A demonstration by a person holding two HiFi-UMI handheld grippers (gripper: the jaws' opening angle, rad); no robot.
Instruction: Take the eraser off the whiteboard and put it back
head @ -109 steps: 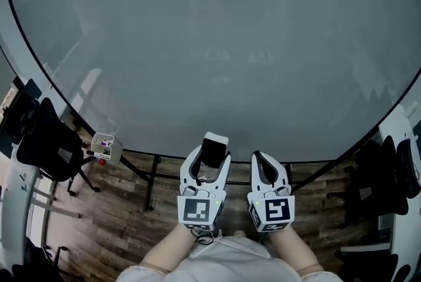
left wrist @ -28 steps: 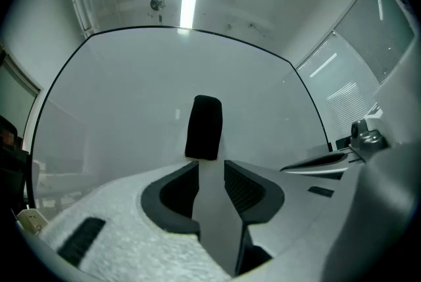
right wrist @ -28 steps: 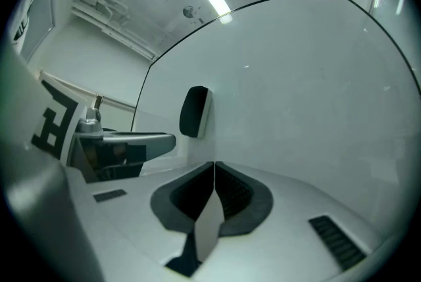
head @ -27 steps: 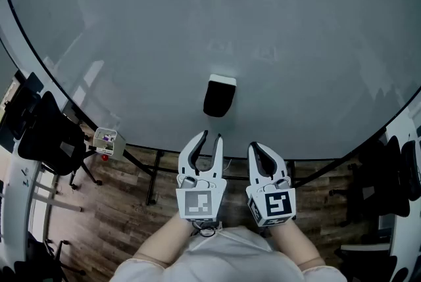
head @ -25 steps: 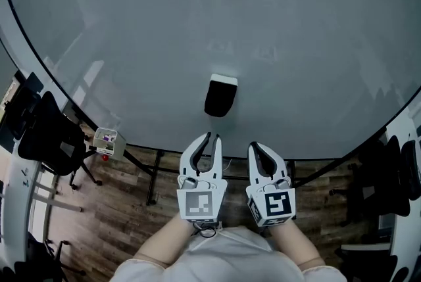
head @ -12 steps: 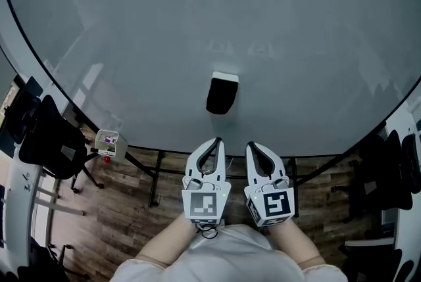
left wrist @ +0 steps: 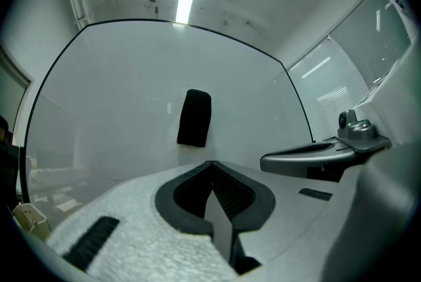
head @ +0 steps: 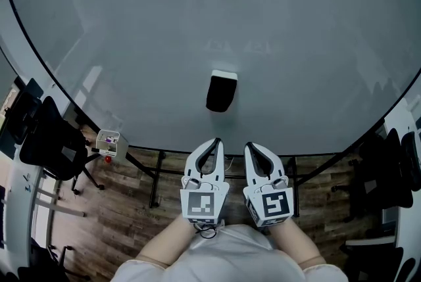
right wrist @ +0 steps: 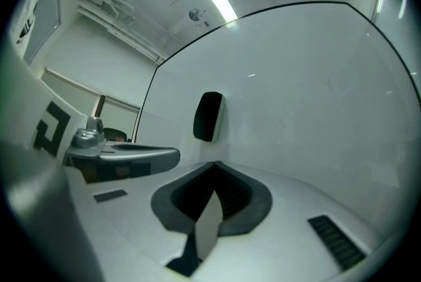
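A black eraser [head: 221,91] with a white back sticks upright on the whiteboard [head: 217,18], alone and free of both grippers. It also shows in the left gripper view as the eraser [left wrist: 195,117] and in the right gripper view as the eraser [right wrist: 209,116]. My left gripper [head: 216,142] is drawn back below the board's lower edge, shut with nothing between its fingertips. Beside it on the right, my right gripper [head: 250,146] is shut and empty too. Both point toward the board.
The whiteboard's black frame [head: 164,151] runs just ahead of the fingertips, on a stand over wooden floor [head: 125,208]. A small box [head: 108,141] hangs at the board's lower left. Black chairs [head: 46,142] stand at the left and more chairs [head: 395,175] at the right.
The left gripper's jaws have closed from partly open to shut, empty. It has shifted slightly right. The eraser stays stuck on the board where it was left; the right gripper has not moved.
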